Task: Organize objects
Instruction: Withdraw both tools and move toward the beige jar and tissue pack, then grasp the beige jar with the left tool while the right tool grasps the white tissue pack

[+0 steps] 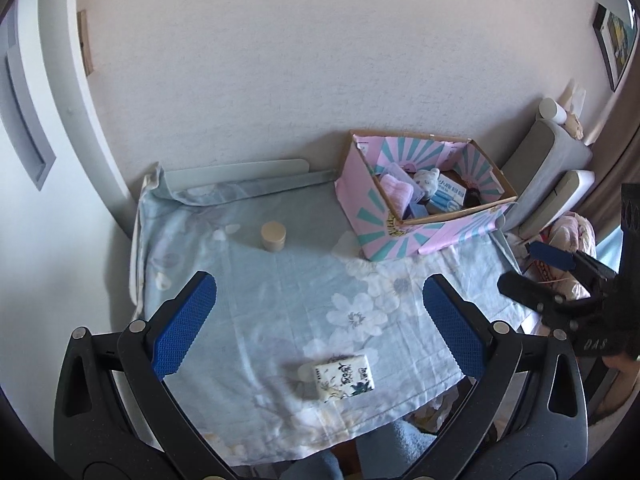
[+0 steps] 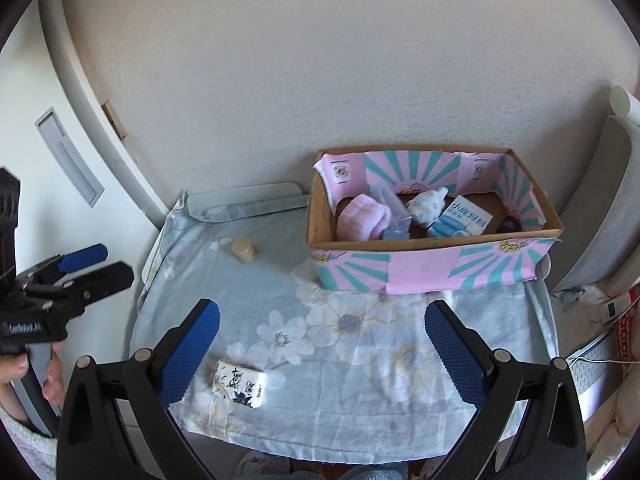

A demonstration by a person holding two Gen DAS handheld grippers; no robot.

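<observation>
Floral-clothed table (image 2: 360,380) against white wall (image 2: 320,80)

This is a room in a home. A small table (image 2: 536,320) stands against a plain wall (image 2: 320,80) and has a soft blue cloth with white flowers (image 2: 352,324) over it, like a bed sheet. On it sits a cardboard box (image 2: 432,268) covered in pink paper, holding a small pink towel (image 2: 362,222), and a framed picture (image 1: 616,46) hangs on the wall.
</observation>
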